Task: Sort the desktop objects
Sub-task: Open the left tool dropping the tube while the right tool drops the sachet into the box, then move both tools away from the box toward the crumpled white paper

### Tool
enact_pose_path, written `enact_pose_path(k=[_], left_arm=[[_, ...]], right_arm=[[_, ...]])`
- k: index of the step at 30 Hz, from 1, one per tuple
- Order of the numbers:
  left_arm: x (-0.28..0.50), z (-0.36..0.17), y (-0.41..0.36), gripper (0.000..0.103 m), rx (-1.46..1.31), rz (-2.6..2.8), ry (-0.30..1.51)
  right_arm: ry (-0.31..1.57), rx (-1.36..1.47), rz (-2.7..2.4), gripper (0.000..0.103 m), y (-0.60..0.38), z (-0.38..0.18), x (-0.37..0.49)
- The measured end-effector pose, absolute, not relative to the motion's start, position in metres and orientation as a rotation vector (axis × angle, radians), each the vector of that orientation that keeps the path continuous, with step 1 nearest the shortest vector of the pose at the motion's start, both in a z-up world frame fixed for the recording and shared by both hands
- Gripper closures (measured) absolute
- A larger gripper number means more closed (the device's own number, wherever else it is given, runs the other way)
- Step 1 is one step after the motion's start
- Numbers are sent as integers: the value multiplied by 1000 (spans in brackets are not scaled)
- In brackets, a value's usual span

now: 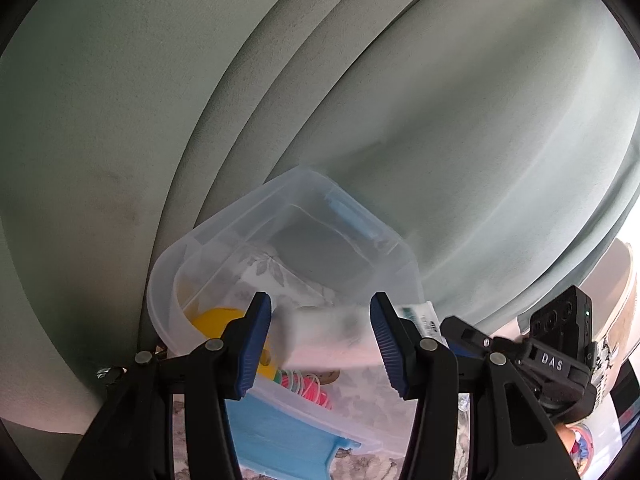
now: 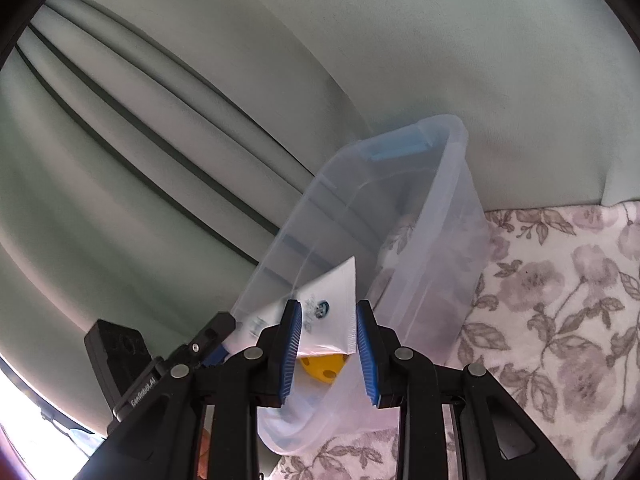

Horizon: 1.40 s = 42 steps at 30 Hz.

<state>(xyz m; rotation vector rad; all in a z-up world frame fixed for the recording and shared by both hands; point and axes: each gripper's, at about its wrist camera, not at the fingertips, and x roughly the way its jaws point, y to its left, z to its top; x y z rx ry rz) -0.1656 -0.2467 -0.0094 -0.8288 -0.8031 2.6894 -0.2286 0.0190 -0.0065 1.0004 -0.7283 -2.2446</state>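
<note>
- White packet [image 2: 328, 312] sits clamped in the right gripper [image 2: 326, 350], its long axis pointing ahead into the clear bin [image 2: 440, 216].
- Left gripper [image 1: 320, 344] gapes, seemingly empty.

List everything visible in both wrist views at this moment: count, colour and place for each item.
bin: one, clear plastic with blue handle, on the floral cloth against the sofa
packet: one, white, between the right gripper's fingers, over the bin
ball: one, yellow with holes, inside the bin
lid: one, blue, by the bin
coil: one, pink, near the lid
cloth: one, white with grey flowers, under the bin
sofa: one, grey-green, behind
left gripper: black, blue pads, open
right gripper: black, blue pads, around packet
</note>
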Motion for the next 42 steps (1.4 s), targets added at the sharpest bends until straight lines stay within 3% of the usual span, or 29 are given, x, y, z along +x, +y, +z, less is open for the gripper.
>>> enact_pose_path(k=[24,29,34,42], left_arm=[[-148,0,-218,50,-836,2657,-728],[-138,5,-198,42,-829,2625,-688],[-128,11,-175,35,-823,2601,-621],[-118,13,-141,32,-844,2562,-550]], right_arm=[[-674,970,-2294,71,32,11,-195],[-662,987,-2337,71,45,10,-173],[-668,993,-2403,58,65,6,-151],[-710,998,-2502,47,101,1,-122]])
